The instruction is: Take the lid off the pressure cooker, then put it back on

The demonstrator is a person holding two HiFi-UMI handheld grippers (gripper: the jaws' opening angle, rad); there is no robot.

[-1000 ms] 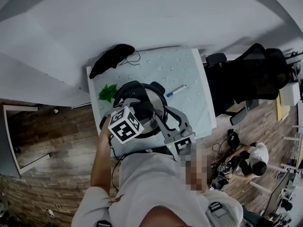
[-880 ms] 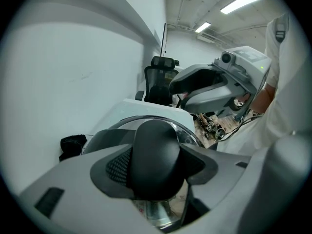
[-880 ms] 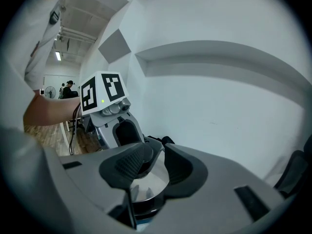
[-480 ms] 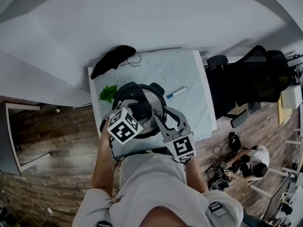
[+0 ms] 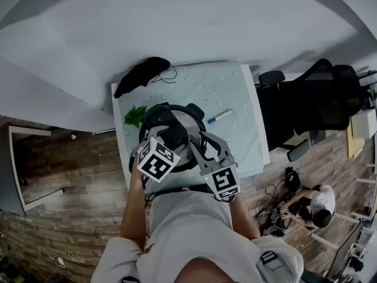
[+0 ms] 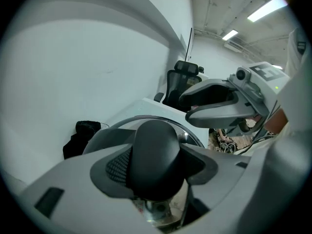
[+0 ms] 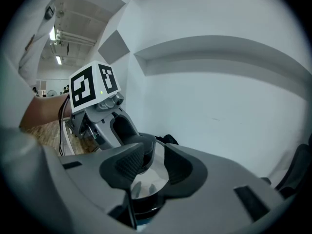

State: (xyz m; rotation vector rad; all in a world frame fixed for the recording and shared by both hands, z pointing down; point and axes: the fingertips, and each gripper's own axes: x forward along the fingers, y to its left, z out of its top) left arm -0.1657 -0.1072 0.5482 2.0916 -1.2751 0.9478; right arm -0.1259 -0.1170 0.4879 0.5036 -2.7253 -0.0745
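The widest free room is the table's (image 5: 238, 87) right half, bare cloth broken only by a pen (image 5: 220, 115) well apart from the pressure cooker (image 5: 189, 121). Above the cooker it is crowded: the left gripper (image 5: 171, 135) clamps the lid knob (image 6: 156, 155), and the right gripper (image 5: 199, 141) hangs just beside it with its jaws apart. A green sprig (image 5: 134, 115) narrows the left strip. A black bundle (image 5: 140, 74) fills the far left corner near the wall (image 5: 194, 22). An office chair (image 5: 312, 96) blocks the right edge.
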